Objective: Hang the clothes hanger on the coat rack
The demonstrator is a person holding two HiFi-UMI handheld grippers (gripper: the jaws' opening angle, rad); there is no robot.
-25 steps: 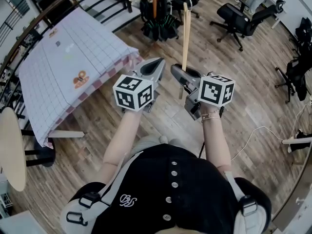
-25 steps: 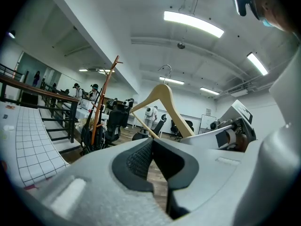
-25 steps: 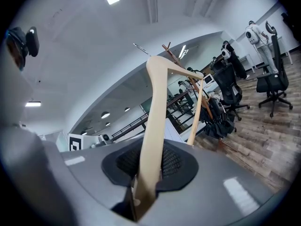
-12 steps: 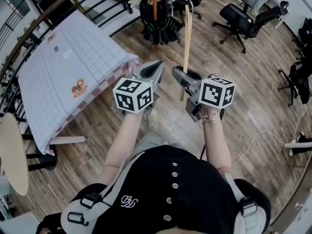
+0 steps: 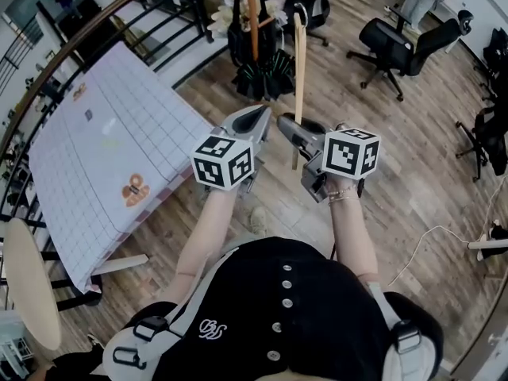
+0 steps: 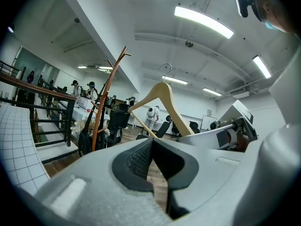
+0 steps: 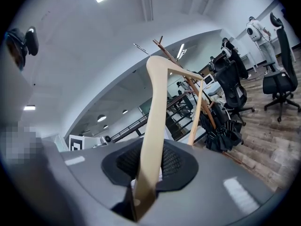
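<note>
A pale wooden clothes hanger (image 5: 299, 78) stands upright, one arm end pinched in my right gripper (image 5: 286, 125), its metal hook (image 5: 300, 10) at the top. In the right gripper view the hanger (image 7: 155, 140) runs up from between the pads of the gripper (image 7: 148, 173). My left gripper (image 5: 255, 116) is beside it on the left, shut with nothing in it, and touches nothing. The wooden coat rack (image 5: 252, 6) stands ahead, with black bags at its foot. The left gripper view shows the rack (image 6: 110, 86) left of the hanger (image 6: 162, 100), beyond the gripper (image 6: 153, 159).
A table with a checked cloth (image 5: 103, 157) is on the left, beside a black railing (image 5: 119, 6). Office chairs (image 5: 397, 38) stand at the right back. A round tabletop (image 5: 32, 284) is at the left edge. A white cable (image 5: 429, 240) lies on the wooden floor.
Both grippers and the hanger have moved forward toward the coat rack, which now looks nearer. The table has slid back along the left side. Neither grip has changed.
</note>
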